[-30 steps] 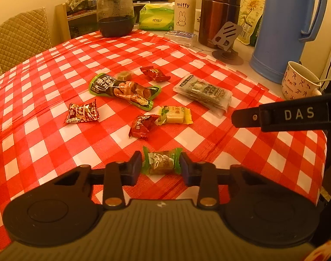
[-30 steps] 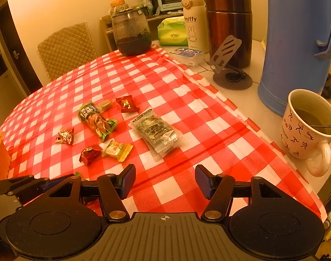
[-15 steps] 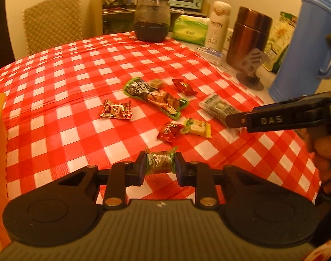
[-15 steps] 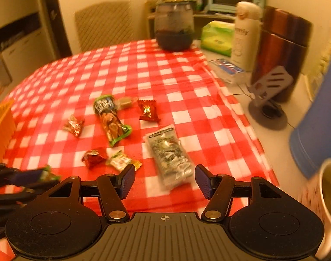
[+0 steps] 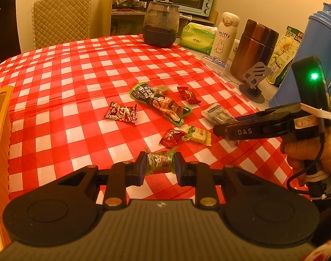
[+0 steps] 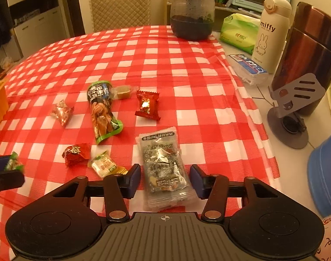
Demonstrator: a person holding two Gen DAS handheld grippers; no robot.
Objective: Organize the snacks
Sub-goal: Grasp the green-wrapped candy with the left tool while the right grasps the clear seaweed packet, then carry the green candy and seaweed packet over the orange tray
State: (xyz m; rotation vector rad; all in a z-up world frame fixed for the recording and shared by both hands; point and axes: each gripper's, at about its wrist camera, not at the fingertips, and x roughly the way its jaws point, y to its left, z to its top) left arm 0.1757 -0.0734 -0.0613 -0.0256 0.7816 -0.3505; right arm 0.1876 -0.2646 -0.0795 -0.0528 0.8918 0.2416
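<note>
My left gripper (image 5: pixel 160 165) is shut on a green-wrapped candy (image 5: pixel 161 162), held above the red checked tablecloth (image 5: pixel 78 82). My right gripper (image 6: pixel 165 179) straddles a clear grey snack pack (image 6: pixel 163 165); its jaws are closing, and a gap shows on each side of the pack. On the cloth lie a long green snack bag (image 6: pixel 102 113), a red candy (image 6: pixel 147 105), a dark red candy (image 6: pixel 76 153), a yellow-green candy (image 6: pixel 104 164), a red-white candy (image 5: pixel 121 113) and a small tan candy (image 6: pixel 123 91). In the left wrist view the right gripper (image 5: pixel 219 129) reaches in from the right.
An orange basket's rim (image 5: pixel 0 130) stands at the left edge. Along the back and right are a dark glass jar (image 5: pixel 161 24), tissue pack (image 5: pixel 197 38), white miffy bottle (image 5: pixel 226 35), brown flask (image 5: pixel 253 50), phone stand (image 6: pixel 295 108) and blue jug (image 5: pixel 317 50). A hand (image 5: pixel 317 148) holds the right gripper.
The left gripper closed on the green candy and lifted it off the cloth. The right gripper swung left over the grey snack pack and its jaws narrowed around it.
</note>
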